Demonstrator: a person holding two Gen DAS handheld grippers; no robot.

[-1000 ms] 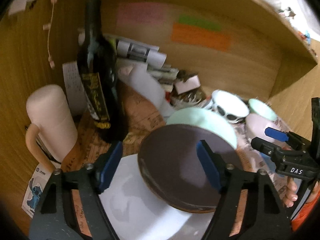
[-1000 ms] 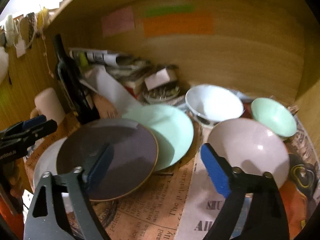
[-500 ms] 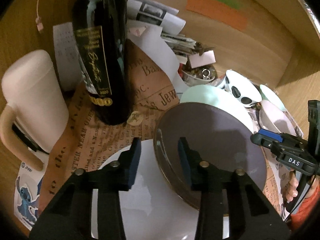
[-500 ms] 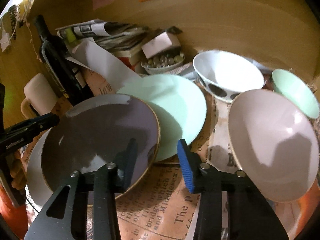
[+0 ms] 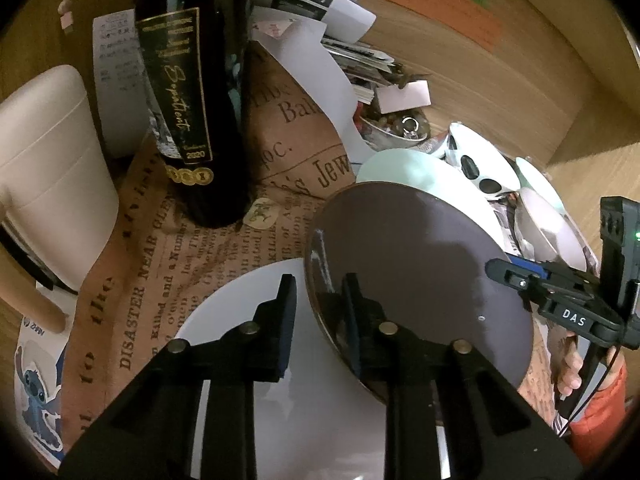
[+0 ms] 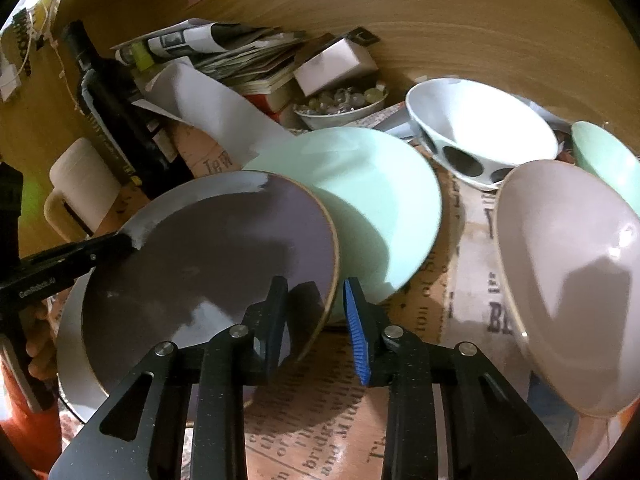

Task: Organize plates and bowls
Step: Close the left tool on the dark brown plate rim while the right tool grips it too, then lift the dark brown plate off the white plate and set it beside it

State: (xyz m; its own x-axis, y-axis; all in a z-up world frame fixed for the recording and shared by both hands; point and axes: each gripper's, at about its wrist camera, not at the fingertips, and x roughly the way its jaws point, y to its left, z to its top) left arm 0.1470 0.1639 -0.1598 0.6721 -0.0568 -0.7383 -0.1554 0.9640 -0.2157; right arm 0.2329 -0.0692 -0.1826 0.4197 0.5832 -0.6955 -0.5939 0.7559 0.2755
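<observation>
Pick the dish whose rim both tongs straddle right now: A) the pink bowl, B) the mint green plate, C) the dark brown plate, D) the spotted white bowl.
C: the left tongs and the right tongs each have one finger on either side of the dark brown plate rim, at opposite edges.

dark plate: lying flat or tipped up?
Tipped. The dark plate leans across the white plate and mint plate, both grippers' fingers straddling opposite rims.

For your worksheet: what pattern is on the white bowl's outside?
Black oval spots on the white bowl; clearest in the right wrist view.
</observation>
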